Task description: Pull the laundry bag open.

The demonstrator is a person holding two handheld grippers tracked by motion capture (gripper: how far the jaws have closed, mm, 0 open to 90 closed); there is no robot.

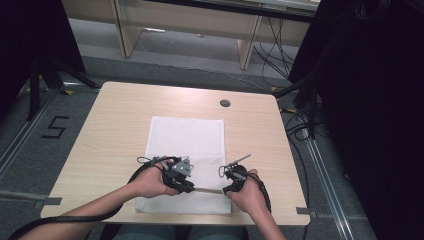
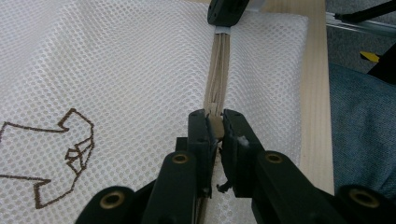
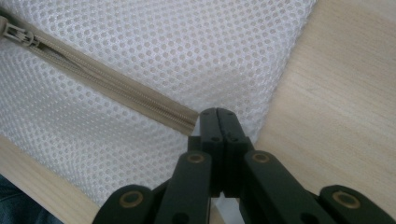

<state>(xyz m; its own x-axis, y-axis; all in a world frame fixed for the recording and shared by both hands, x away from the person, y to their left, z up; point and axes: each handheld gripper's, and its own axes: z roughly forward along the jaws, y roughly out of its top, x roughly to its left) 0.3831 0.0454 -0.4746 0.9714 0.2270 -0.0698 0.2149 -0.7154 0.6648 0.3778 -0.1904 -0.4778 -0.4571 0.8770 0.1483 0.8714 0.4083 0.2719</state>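
Observation:
A white mesh bag (image 1: 187, 137) lies flat in the middle of the table, with a beige zipper (image 1: 207, 190) along its near edge. My left gripper (image 1: 192, 188) holds the zipper's left part; in the left gripper view its jaws (image 2: 215, 126) are shut on the beige zipper pull (image 2: 215, 122), and the zipper (image 2: 218, 70) runs away to my right gripper (image 2: 227, 11). My right gripper (image 1: 224, 191) sits at the zipper's right end. In the right gripper view its jaws (image 3: 217, 114) are shut on the mesh bag (image 3: 187, 42) beside the zipper's end (image 3: 184, 119), and the slider (image 3: 16, 32) lies at upper left.
The light wooden table (image 1: 115, 130) has bare wood on both sides of the bag and a cable hole (image 1: 225, 103) at the back. A brown printed logo (image 2: 60, 149) marks the mesh. Black stands and cables (image 1: 305, 120) crowd the floor at the right.

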